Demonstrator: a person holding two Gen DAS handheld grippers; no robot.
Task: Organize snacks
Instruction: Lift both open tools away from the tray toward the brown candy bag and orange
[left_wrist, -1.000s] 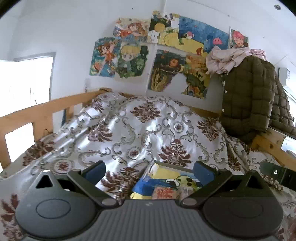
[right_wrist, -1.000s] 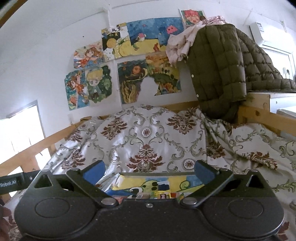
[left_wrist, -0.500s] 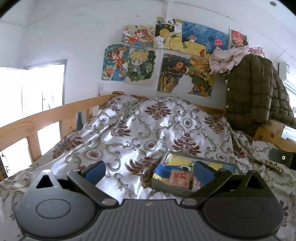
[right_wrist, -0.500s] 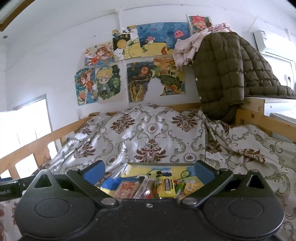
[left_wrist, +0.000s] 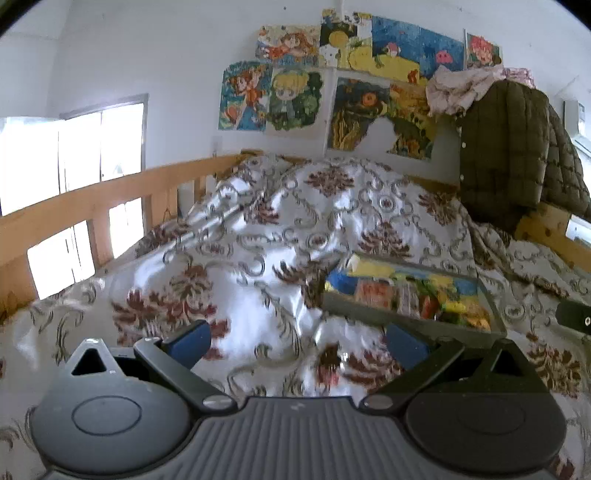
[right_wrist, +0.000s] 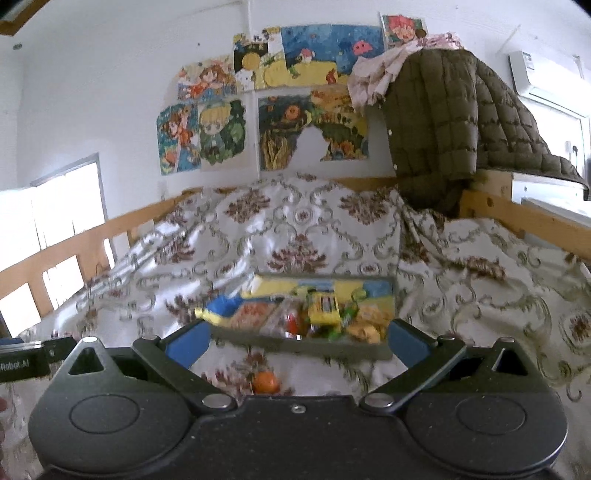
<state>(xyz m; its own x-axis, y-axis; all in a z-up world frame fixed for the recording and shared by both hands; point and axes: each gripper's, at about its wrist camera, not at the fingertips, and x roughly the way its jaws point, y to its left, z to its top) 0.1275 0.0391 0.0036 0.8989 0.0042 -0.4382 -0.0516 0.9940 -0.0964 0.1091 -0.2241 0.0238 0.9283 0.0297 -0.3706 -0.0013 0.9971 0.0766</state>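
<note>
A shallow grey tray (right_wrist: 295, 345) filled with several colourful snack packets (right_wrist: 324, 304) lies on the patterned bedspread (right_wrist: 295, 236). My right gripper (right_wrist: 297, 341) stands open just before the tray's near wall, nothing between its blue pads (right_wrist: 186, 345). A small orange snack (right_wrist: 265, 382) lies loose on the bedspread under that gripper. In the left wrist view the tray (left_wrist: 410, 317) sits ahead to the right, and my left gripper (left_wrist: 297, 341) is open and empty over bare bedspread (left_wrist: 258, 258), left of the tray.
A wooden bed rail (left_wrist: 92, 206) runs along the left, with bright windows behind it. A green quilted jacket (right_wrist: 450, 129) hangs over the rail at the right. Drawings (right_wrist: 266, 110) cover the white wall. The other gripper's tip (left_wrist: 572, 319) shows at the right edge.
Both grippers have drawn back from the tray and lifted, so the tray and its snacks now show in full. The loose orange snack has come into view under the right gripper.
</note>
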